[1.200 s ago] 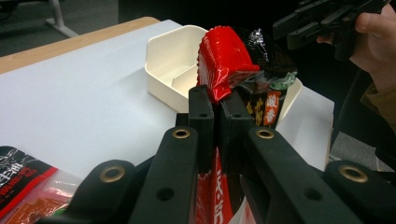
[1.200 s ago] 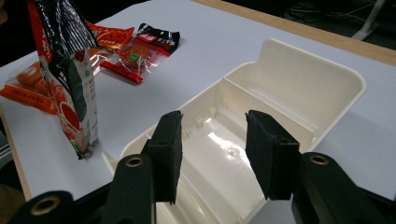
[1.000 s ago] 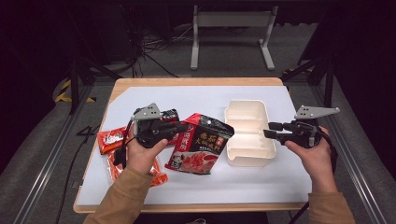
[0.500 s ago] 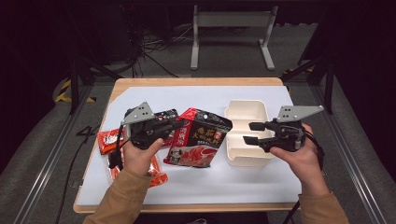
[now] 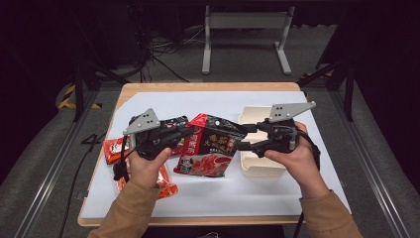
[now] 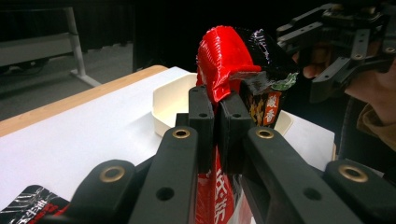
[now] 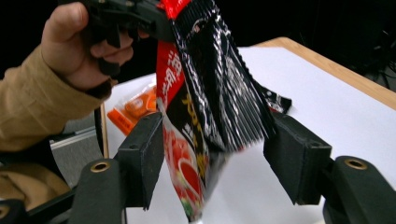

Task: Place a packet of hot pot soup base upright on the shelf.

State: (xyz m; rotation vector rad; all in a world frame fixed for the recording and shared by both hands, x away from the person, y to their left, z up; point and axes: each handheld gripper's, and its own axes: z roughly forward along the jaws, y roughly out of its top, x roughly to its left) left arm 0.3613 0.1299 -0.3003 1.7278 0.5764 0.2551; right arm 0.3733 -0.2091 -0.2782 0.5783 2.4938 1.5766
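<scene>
Two tools: left tool point(image 6: 214, 114) clamps the packet's point(image 5: 210, 148) top edge; right tool point(image 7: 212, 161) gapes, just opened, around its side.

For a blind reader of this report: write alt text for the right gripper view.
A red and black snack bag hangs between the open jaws of the right gripper, whose jaws have just been opening and whose pads stand clear of it. At upper left a hand with the left gripper holds the bag's top above a white table; orange packets lie behind.
</scene>
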